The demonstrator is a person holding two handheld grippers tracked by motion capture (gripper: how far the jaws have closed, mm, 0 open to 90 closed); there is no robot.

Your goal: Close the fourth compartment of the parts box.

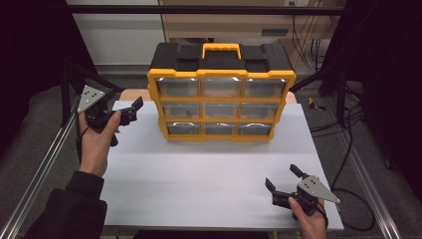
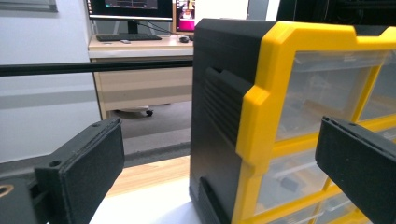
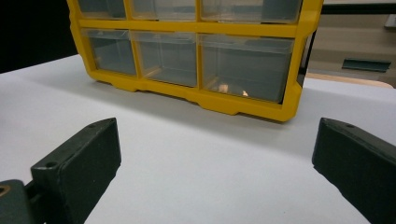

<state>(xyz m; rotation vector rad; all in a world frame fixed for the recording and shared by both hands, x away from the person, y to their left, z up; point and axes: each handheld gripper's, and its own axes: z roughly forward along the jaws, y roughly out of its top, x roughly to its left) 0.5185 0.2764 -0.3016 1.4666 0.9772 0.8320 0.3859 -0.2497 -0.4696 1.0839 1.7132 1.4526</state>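
One box [image 1: 221, 92] stands on the white counter [image 1: 209, 179], near the far edge and about in the middle. It is black on top and at the sides, with a yellow frame on the front. It has one yellow handle [image 1: 221, 49] on top. The front has nine clear drawers [image 1: 221, 110], in three rows of three. All nine look pushed in. What lies inside them is too blurry to tell.

There are two claws, one in each hand. The left claw [image 1: 130, 108] is held up near the far left corner of the counter, just beside the left side of the box and not touching it. Its two jaws are apart and hold nothing. In the left gripper view the box's [image 2: 261, 116] black side and yellow corner stand between and past the two jaws. The left hand [image 1: 97, 142] grips it, and a dark sleeve [image 1: 74, 206] comes in from the near left corner.

The right claw [image 1: 283, 180] is near the near right corner of the counter, well apart from the box. Its two jaws are apart too, with nothing in them. In the right gripper view it faces the bottom row of drawers [image 3: 187, 56], with bare counter [image 3: 205, 163] between.

Each claw has one grey plate on top: one on the left [image 1: 90, 98] and one on the right [image 1: 318, 188].
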